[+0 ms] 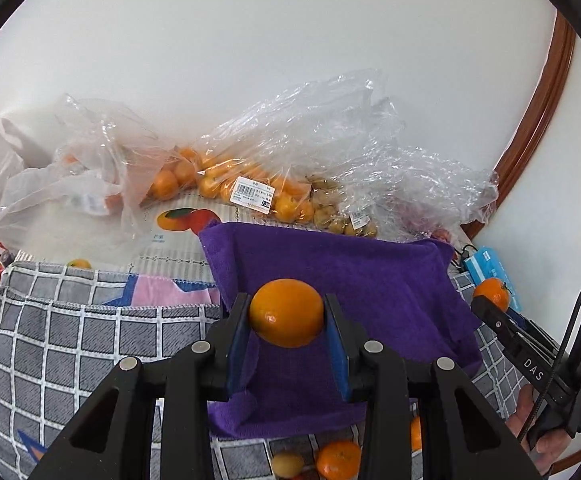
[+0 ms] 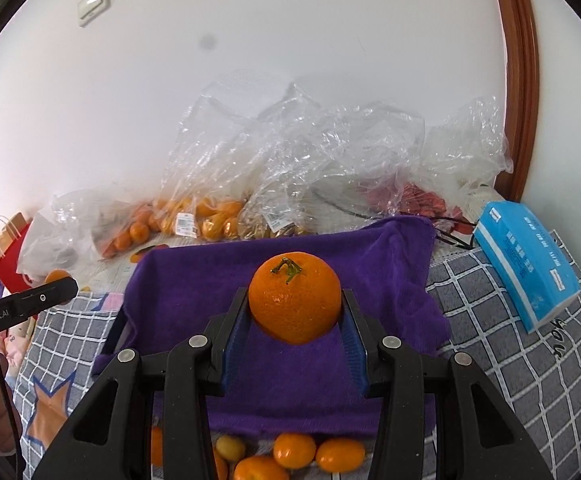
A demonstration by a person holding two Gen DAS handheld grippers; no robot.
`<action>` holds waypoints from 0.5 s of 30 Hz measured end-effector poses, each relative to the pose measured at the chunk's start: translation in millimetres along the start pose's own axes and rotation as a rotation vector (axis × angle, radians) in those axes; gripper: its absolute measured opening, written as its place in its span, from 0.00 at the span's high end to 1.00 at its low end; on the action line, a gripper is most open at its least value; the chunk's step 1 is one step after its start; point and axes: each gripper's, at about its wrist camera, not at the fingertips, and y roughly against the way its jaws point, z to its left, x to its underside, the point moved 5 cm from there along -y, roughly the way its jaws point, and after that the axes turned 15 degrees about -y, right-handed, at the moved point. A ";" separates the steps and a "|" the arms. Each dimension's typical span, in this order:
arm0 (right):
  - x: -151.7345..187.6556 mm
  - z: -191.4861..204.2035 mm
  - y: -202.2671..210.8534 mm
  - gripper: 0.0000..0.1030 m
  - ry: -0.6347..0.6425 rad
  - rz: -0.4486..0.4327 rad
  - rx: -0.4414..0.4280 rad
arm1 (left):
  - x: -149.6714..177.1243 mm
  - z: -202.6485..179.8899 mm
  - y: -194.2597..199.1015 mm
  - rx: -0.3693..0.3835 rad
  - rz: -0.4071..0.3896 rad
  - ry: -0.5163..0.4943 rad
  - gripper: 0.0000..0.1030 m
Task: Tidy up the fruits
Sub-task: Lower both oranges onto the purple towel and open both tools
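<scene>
My left gripper (image 1: 286, 316) is shut on a smooth orange (image 1: 286, 312) and holds it above a purple towel (image 1: 370, 280). My right gripper (image 2: 295, 312) is shut on a mandarin with a green stem (image 2: 295, 300), also above the purple towel (image 2: 210, 280). The right gripper and its mandarin (image 1: 492, 294) show at the right of the left wrist view. The left gripper's finger (image 2: 30, 300) shows at the left of the right wrist view. Several loose oranges (image 2: 294, 450) and a small yellow fruit (image 2: 230, 448) lie below the towel's near edge.
Clear plastic bags of oranges (image 1: 250, 188) and small brown fruits (image 1: 330, 212) lie along the white wall. A grey checked cloth (image 1: 70, 340) covers the surface. A blue tissue pack (image 2: 530, 268) lies at the right. A red paper bag (image 2: 8, 264) stands at the far left.
</scene>
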 end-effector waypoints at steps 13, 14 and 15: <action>3.2 -14.8 -62.1 0.58 -0.008 0.073 0.046 | 0.0 5.8 -65.1 0.025 0.083 -0.006 0.67; 4.6 -15.6 -66.1 0.58 -0.006 0.081 0.050 | 0.6 5.9 -69.5 0.026 0.091 -0.005 0.67; 6.2 -16.4 -70.2 0.58 -0.003 0.090 0.055 | 1.2 6.0 -73.5 0.027 0.099 -0.005 0.67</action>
